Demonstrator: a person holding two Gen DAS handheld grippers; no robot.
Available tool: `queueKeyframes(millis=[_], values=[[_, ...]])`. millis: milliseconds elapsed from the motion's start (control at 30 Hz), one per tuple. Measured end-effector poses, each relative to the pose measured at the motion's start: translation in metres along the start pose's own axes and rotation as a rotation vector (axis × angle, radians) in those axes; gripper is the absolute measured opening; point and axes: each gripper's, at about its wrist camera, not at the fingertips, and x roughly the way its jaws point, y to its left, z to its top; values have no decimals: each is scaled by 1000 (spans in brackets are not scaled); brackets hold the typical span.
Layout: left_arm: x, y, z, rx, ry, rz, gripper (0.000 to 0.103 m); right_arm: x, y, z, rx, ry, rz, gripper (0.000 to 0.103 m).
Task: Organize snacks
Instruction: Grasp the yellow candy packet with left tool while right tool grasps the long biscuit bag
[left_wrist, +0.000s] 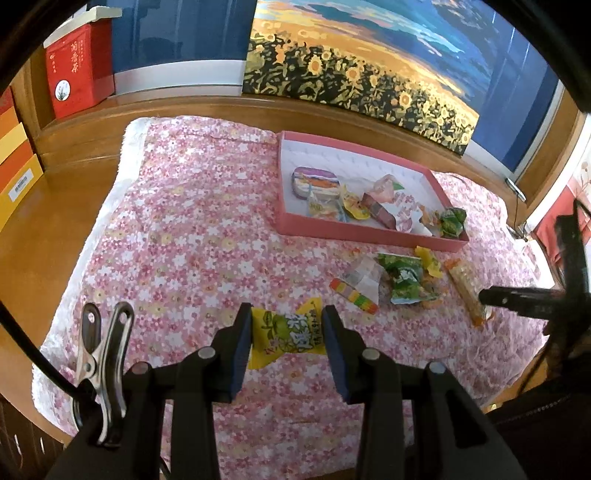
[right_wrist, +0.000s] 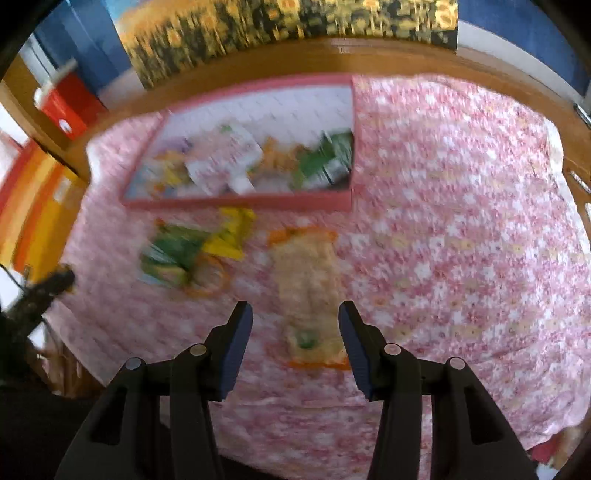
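Observation:
My left gripper (left_wrist: 288, 314) is shut on a yellow wrapped snack (left_wrist: 284, 338) and holds it a little above the pink floral cloth (left_wrist: 203, 221). A pink box (left_wrist: 369, 230) with a white inside holds several wrapped snacks. In front of the box lie loose snacks, among them a green packet (left_wrist: 404, 282) and a long beige bar with orange ends (left_wrist: 465, 291). In the blurred right wrist view, my right gripper (right_wrist: 295, 310) stands open above that bar (right_wrist: 306, 280), with the bar's near end between its fingers and untouched. The box (right_wrist: 236, 202) lies beyond it.
A metal clip (left_wrist: 103, 350) hangs at the left gripper's side. A sunflower painting (left_wrist: 369, 66) leans at the back of the wooden surface. A red tea box (left_wrist: 74, 70) and stacked orange and yellow boxes (left_wrist: 14, 166) stand at the left.

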Motion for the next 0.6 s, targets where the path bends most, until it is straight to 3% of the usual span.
queueKeyframes(millis=[233, 333, 600], values=[[-4, 5, -5, -18, -1, 16, 39, 10, -13, 2, 35, 5, -7, 51], [-4, 8, -6, -32, -1, 18, 39, 16, -9, 0, 11, 22, 3, 42], [2, 4, -1, -15, 3, -6, 39, -5, -7, -8, -17, -67, 62, 38]])
